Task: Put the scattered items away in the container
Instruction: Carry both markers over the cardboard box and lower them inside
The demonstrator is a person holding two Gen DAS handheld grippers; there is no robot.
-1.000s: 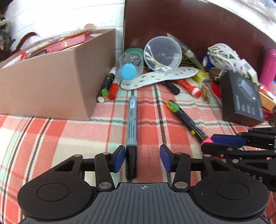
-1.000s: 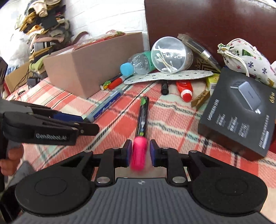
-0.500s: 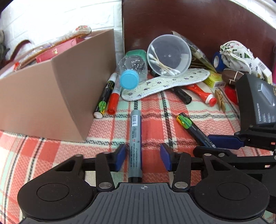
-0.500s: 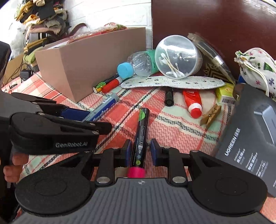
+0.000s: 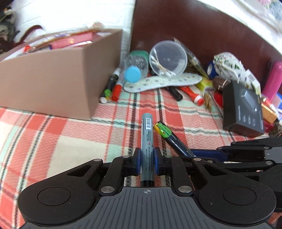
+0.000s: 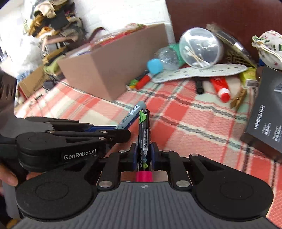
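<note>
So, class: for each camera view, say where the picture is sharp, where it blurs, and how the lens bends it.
Left wrist view: grey marker in the left claw sharp; cardboard box smeared, edges bowed by fisheye. Right wrist view: black marker in the right claw crisp; clothes pile blurred, white wall washed out.

"GenRobot.AI" on left gripper (image 6: pixel 121 131); "UGREEN" on black box (image 6: pixel 264 112).

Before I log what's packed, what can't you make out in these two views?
- Cardboard box contents: left view, near wall hides most; motion blur.
- Grey marker tip: hidden behind the left tool body.
- Black marker label text: right view, too small.
</note>
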